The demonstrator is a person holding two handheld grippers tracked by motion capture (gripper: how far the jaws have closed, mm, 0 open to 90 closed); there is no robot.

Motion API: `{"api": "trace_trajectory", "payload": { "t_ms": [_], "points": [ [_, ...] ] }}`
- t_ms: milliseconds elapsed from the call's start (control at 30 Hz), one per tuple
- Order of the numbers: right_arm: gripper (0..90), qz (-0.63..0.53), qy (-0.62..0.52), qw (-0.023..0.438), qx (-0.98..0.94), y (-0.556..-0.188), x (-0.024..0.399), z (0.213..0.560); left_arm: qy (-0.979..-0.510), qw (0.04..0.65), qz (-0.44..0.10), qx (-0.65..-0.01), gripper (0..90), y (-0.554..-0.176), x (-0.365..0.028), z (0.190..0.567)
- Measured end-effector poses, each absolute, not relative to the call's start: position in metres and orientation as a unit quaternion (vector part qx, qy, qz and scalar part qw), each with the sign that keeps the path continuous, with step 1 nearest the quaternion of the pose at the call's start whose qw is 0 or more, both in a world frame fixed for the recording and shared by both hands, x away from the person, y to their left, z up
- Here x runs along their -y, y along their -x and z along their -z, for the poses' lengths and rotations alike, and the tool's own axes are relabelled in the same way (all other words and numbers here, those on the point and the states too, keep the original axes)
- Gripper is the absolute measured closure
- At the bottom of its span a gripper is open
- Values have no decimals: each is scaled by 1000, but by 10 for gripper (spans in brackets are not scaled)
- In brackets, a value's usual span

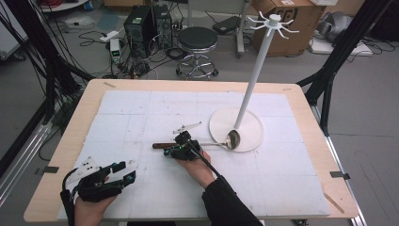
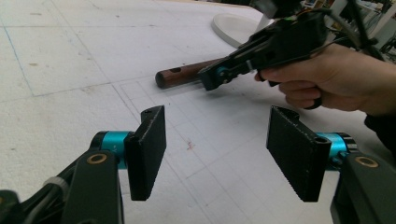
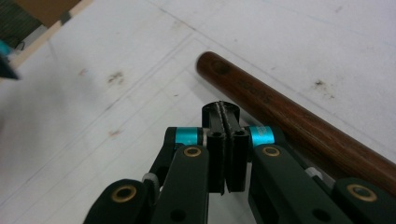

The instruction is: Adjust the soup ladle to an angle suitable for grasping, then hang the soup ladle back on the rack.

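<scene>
**A:** Start with the big things. Why is the table (image 1: 61, 155) laid out like that?

**B:** The white mat (image 1: 141, 113) covers most of it, so I have one flat surface to work on. The rack (image 1: 256, 70) stands on its round base (image 1: 251, 123) at the far right, upright, its hooks high and bare. That looks to me like where the ladle (image 1: 207, 143) belongs, which would explain why it lies just beside the base.

**A:** Where exactly is the ladle?

**B:** Flat on the mat. Its metal bowl (image 1: 232, 139) rests on the near edge of the base, and the wooden handle (image 3: 285, 116) runs out toward the left, away from the rack. The handle end has a hole in it, I'd guess for hanging.

**A:** And your right hand?

**B:** My right hand (image 1: 200, 169) reaches forward across the middle of the mat, with the right gripper (image 3: 226, 112) low over the surface, next to the handle. Its jaws are pressed together with nothing between them; the handle lies just to their right in the right gripper view, and I can't tell whether it touches them. I'd have to spread them before taking hold.

**A:** The left?

**B:** My left hand (image 1: 91, 205) rests at the near left corner, well apart from the ladle. The left gripper (image 2: 217, 154) points across the mat toward the right one, jaws spread wide and empty, ready to help if needed.
</scene>
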State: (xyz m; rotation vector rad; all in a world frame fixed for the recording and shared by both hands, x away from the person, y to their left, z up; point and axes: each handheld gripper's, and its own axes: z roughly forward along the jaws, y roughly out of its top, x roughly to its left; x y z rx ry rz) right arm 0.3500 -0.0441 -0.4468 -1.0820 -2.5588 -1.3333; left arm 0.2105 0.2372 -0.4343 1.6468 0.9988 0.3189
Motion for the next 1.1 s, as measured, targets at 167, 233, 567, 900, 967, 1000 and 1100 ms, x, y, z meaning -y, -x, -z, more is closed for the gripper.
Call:
{"api": "trace_trajectory", "payload": {
  "t_ms": [167, 233, 567, 900, 967, 1000, 1100],
  "points": [
    [492, 454, 320, 1, 832, -324, 65, 422, -700, 560, -136, -422, 383, -210, -237, 434],
    [343, 469, 311, -21, 826, -312, 79, 415, -700, 560, -136, -422, 384, -210, -235, 434],
    [182, 542, 313, -59, 778, -264, 172, 392, -702, 577, -126, -398, 382, -218, -227, 434],
    [192, 573, 362, -56, 733, -247, 241, 394, -705, 579, -126, -389, 382, -221, -220, 433],
    [193, 574, 363, -53, 732, -247, 243, 394, -706, 580, -129, -386, 381, -220, -219, 432],
    [194, 575, 364, -52, 731, -247, 244, 393, -705, 582, -129, -384, 381, -220, -219, 432],
    [208, 576, 360, -49, 732, -250, 240, 393, -705, 582, -131, -383, 381, -220, -220, 432]
  ]
}}
